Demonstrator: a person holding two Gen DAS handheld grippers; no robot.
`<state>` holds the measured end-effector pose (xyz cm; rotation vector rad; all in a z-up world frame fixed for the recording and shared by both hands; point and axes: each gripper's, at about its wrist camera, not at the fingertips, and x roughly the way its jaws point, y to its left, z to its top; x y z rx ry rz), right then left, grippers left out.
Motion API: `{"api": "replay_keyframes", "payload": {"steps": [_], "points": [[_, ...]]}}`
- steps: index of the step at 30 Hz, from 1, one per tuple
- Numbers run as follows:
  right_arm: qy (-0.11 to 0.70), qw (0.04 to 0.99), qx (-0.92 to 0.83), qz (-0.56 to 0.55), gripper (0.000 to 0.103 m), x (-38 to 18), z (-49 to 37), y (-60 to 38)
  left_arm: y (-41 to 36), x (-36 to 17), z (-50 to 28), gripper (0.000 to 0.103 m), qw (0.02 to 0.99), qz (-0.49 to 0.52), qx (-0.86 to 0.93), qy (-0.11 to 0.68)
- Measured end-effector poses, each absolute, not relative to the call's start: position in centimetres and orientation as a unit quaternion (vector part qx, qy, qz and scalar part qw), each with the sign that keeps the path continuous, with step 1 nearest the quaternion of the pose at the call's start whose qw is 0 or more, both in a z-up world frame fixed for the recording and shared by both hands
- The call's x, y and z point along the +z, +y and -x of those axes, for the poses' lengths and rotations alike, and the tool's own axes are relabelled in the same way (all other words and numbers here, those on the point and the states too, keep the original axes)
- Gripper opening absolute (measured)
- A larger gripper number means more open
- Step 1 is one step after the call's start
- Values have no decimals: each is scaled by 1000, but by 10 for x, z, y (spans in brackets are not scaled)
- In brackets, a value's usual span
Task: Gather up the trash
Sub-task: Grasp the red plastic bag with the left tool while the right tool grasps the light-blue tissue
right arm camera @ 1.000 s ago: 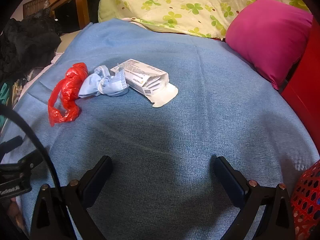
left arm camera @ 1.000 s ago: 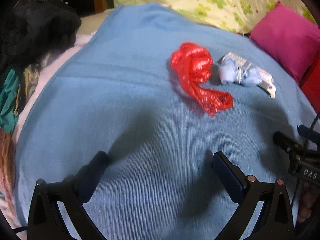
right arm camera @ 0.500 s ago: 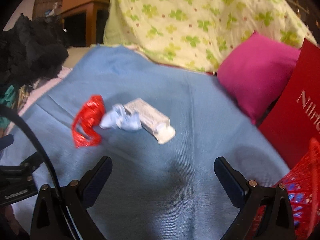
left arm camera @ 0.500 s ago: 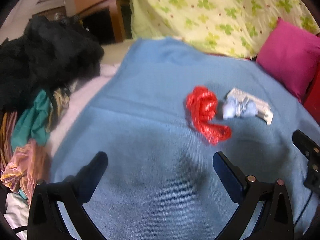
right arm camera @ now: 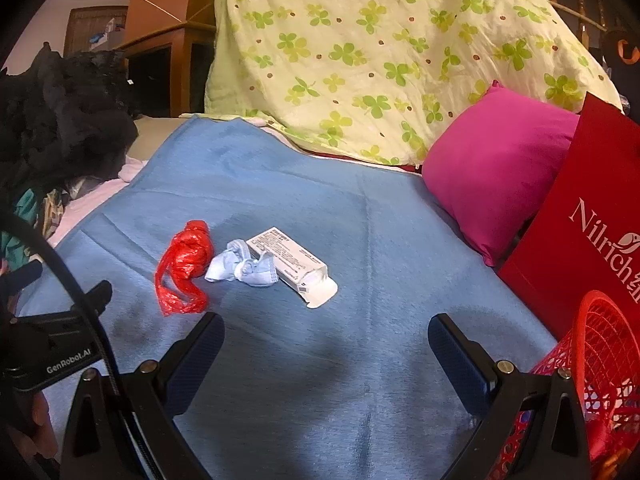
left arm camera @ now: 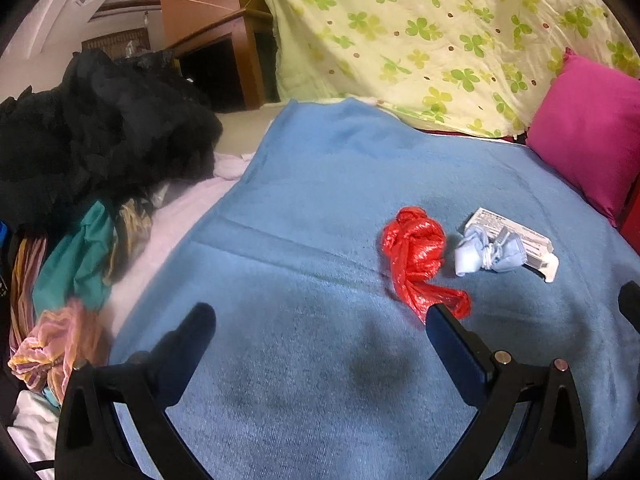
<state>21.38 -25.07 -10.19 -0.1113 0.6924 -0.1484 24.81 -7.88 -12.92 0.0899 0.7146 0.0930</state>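
Note:
Three pieces of trash lie side by side on a blue blanket [left arm camera: 320, 208]. A crumpled red plastic bag [left arm camera: 416, 252] is leftmost, a balled light-blue face mask [left arm camera: 488, 256] is in the middle, and an open white carton [left arm camera: 524, 240] is rightmost. They also show in the right wrist view: bag [right arm camera: 184, 268], mask [right arm camera: 244, 268], carton [right arm camera: 292, 268]. My left gripper [left arm camera: 320, 336] is open and empty, held above the blanket short of the bag. My right gripper [right arm camera: 326, 340] is open and empty, short of the carton. A red mesh basket [right arm camera: 600, 364] stands at the right.
A magenta pillow [right arm camera: 496, 168] and a red paper bag [right arm camera: 580, 224] stand at the right. A yellow clover-print quilt [right arm camera: 360, 52] is heaped at the back. Black and coloured clothes [left arm camera: 80, 152] are piled at the left edge of the bed.
Both grippers have drawn back and risen from the trash, so the three pieces look smaller and farther. The basket and red paper bag have come into the right view. The trash has not moved.

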Motion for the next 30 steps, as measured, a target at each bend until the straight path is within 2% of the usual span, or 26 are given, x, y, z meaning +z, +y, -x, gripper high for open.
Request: {"api": "replay_keyframes", "payload": {"steps": [8, 18, 20, 22, 23, 27, 30], "points": [[368, 929, -36, -6, 103, -116, -243, -277, -69, -139, -278, 103, 926, -38, 60, 371], [406, 906, 35, -116, 102, -152, -303, -308, -74, -154, -311, 103, 909, -18, -10, 416], [407, 903, 43, -127, 96, -156, -314, -309, -76, -158, -317, 103, 904, -16, -26, 427], [418, 899, 46, -121, 79, -163, -330, -306, -77, -160, -322, 103, 901, -18, -36, 432], [424, 897, 47, -118, 77, -165, -336, -306, -75, -159, -326, 103, 900, -23, -40, 433], [429, 891, 72, -134, 76, -168, -350, -301, -44, -146, -336, 103, 906, -28, 15, 421], [421, 888, 112, -148, 76, -162, -347, -289, -5, -138, -339, 103, 909, 17, 65, 412]]}}
